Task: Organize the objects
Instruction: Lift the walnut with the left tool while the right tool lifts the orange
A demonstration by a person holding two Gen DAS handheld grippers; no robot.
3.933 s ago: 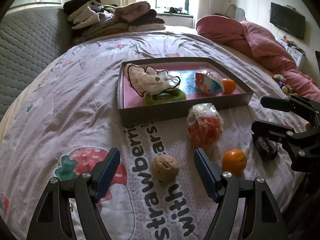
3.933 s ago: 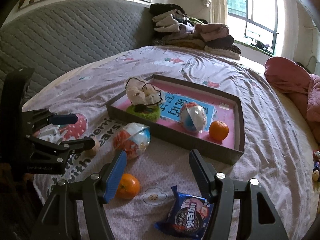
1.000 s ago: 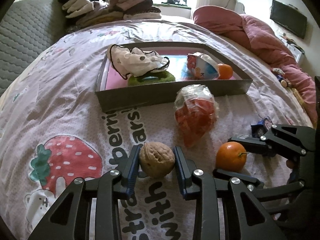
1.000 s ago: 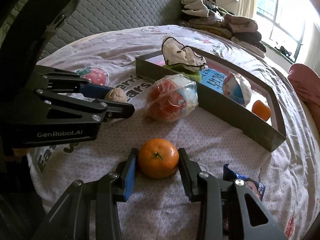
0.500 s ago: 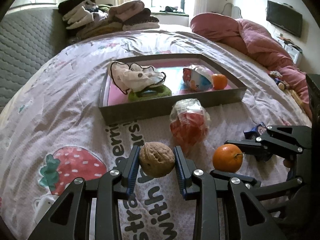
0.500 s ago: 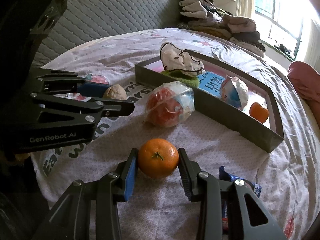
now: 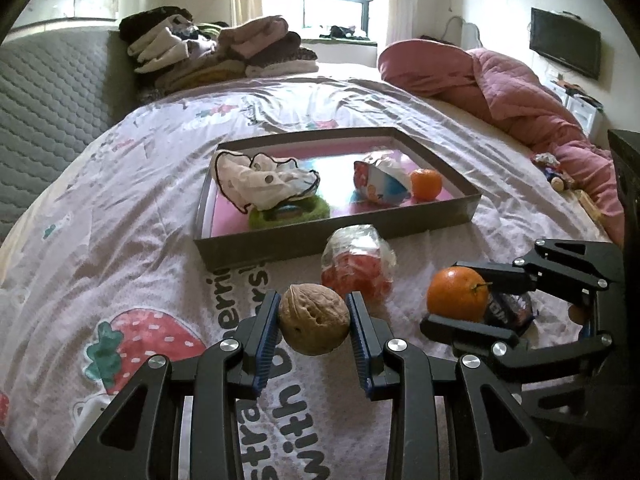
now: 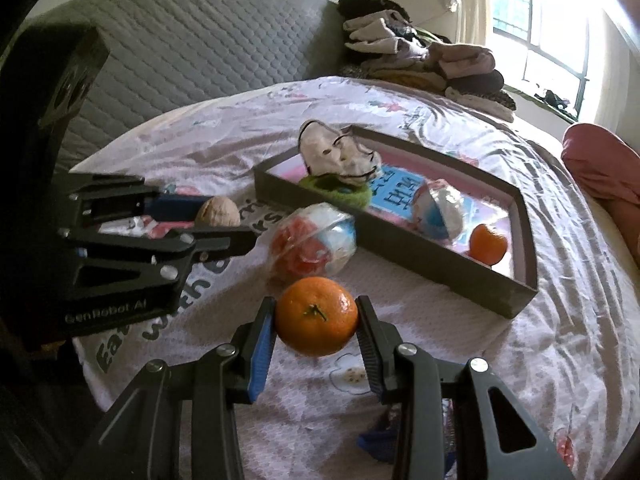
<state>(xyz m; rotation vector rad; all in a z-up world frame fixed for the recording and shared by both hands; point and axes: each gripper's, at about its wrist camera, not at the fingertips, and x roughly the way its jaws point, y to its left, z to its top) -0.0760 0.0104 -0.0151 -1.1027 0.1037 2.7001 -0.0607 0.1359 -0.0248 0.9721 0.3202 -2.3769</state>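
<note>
My left gripper (image 7: 313,317) is shut on a brown walnut (image 7: 313,319), held clear above the bedspread; the same walnut (image 8: 218,211) shows in the right wrist view. My right gripper (image 8: 316,317) is shut on an orange tangerine (image 8: 316,316), also lifted; from the left wrist view that tangerine (image 7: 457,294) hangs at the right. Ahead lies a grey tray (image 7: 320,242) with a pink floor, holding a white cloth (image 7: 260,180), a green ring (image 7: 316,209), a wrapped snack (image 7: 380,184) and a second tangerine (image 7: 426,184). A plastic-wrapped red snack (image 7: 358,266) sits on the bed in front of the tray.
A blue snack packet (image 7: 510,308) lies on the bedspread under the right gripper. Folded clothes (image 7: 216,52) are stacked at the bed's far end, a pink quilt (image 7: 500,92) is bunched at the right. A grey padded headboard (image 8: 180,60) borders the left.
Both grippers have risen with the walnut and the tangerine, which now hang off the bedspread. The tray looks farther off and lower in both views.
</note>
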